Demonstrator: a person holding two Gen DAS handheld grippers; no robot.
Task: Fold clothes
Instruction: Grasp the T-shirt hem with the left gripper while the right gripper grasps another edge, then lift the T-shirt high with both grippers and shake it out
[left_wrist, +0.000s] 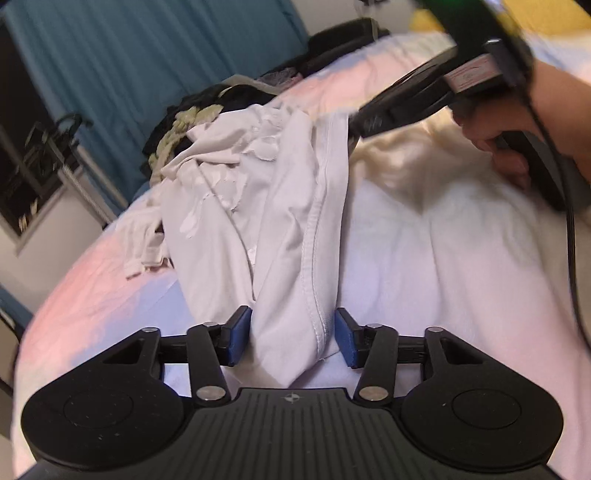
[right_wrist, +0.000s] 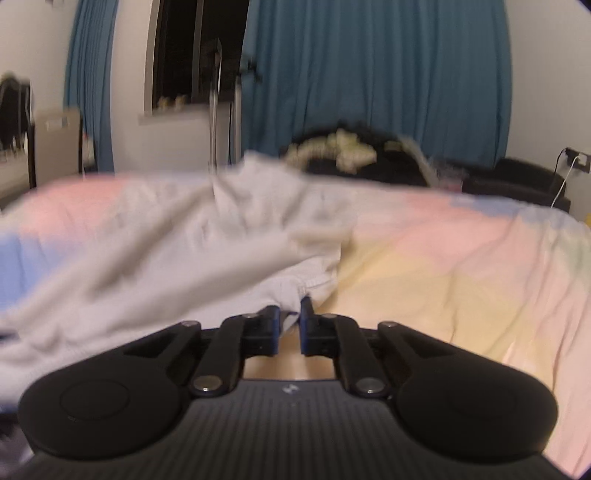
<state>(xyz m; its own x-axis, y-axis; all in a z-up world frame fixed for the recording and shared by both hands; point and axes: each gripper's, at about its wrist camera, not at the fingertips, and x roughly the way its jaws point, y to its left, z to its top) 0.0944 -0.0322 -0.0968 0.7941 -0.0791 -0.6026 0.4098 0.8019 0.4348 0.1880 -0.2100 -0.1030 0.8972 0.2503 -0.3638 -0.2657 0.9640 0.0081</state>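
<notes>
Fabric fills the middle of both views: a pale grey-white garment (left_wrist: 258, 206) lies crumpled on the bed (left_wrist: 443, 258), which wears a pastel cover of pink, blue and yellow.

In the left wrist view, a dark window and teal curtain (left_wrist: 129, 55) stand at the far left, blurred. Next comes a black garment with a pale print (left_wrist: 192, 114), mostly hidden behind the white one. A hemmed fold of the white garment runs down between the blue pads (left_wrist: 236, 336) of the left gripper (left_wrist: 291, 338); the jaws stand apart, with the cloth in the gap, and whether either pad presses on it cannot be told. At the upper right the right gripper (left_wrist: 364, 123) reaches in with its tips at the garment's far edge, held by a hand (left_wrist: 495, 144) that is smeared by motion and cut off at the frame edge.

In the right wrist view the scene is heavily blurred. The white garment (right_wrist: 166, 236) spreads across the left and centre of the bed (right_wrist: 461, 258). The right gripper (right_wrist: 290, 317) has its jaws nearly together, clamped on a hemmed bit of that garment. Behind lies the black printed garment (right_wrist: 343, 155), its shape unclear, before the curtain (right_wrist: 369, 74).
</notes>
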